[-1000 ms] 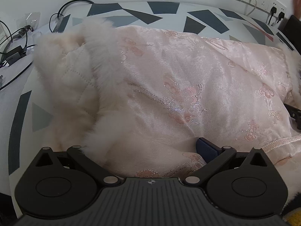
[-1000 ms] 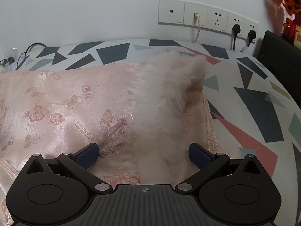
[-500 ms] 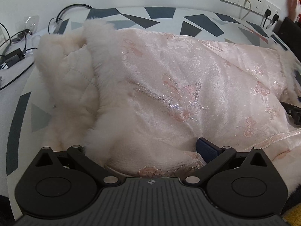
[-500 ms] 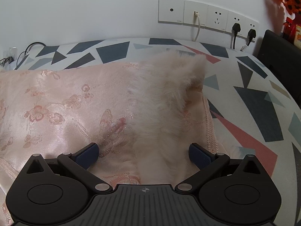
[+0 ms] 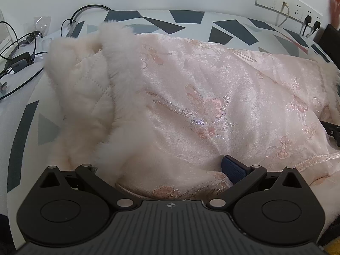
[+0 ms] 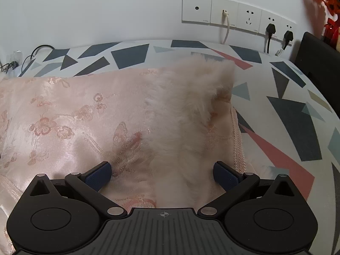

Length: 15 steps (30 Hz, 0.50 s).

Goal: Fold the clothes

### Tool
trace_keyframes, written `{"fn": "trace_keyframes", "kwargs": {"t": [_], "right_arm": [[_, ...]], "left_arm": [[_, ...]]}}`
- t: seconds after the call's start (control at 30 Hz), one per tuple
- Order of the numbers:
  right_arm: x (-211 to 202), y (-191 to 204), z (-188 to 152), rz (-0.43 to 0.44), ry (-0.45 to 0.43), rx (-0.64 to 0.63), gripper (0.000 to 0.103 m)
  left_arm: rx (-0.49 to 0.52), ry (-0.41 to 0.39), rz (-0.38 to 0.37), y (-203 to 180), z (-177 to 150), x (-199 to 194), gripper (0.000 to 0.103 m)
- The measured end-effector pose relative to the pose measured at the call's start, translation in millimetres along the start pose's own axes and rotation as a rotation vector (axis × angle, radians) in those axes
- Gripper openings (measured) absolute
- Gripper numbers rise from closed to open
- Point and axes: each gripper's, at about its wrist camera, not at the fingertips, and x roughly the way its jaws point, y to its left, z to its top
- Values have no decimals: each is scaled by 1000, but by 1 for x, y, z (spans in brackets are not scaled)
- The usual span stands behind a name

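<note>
A pink satin garment [image 5: 212, 97] with embroidered flowers and white fur trim lies on the patterned table; it also shows in the right wrist view [image 6: 85, 114]. Its fur collar [image 5: 119, 68] and quilted lining are at the left. My left gripper [image 5: 167, 167] is open, with the near hem bunched between the jaws; only the right blue pad [image 5: 232, 166] shows, the left is buried in fur. My right gripper [image 6: 162, 174] is open, jaws wide on either side of the fur-trimmed end [image 6: 191, 106], pads resting on the fabric.
The table cover [image 6: 286, 127] has grey, blue and red triangles. Black cables and a small adapter [image 5: 19, 63] lie at the far left. Wall sockets with plugs [image 6: 269, 29] are behind. A black object [image 6: 318, 51] stands at the right edge.
The left wrist view has drawn back a little, so more table and wall show behind the garment. The right gripper and the fabric under it have not moved.
</note>
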Motion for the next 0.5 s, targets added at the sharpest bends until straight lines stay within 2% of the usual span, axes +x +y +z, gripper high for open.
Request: {"fn": "trace_keyframes", "kwargs": {"t": [0.1,0.3,0.4,0.5], "right_arm": [[-1,0,1,-2,16,17,102],[4,-5,18,-17,104,114,102],[5,-7,20,-21,103,156,102],[0,-10,15,1,79,139,102]], "left_arm": [[-12,-3,9,-1,-1,-1,103],[-14,7,8,-1,1,-1,103],[-9,-7,-2,1,-2,-1,103],[-4,3,-31,5,0,-4,103]]}}
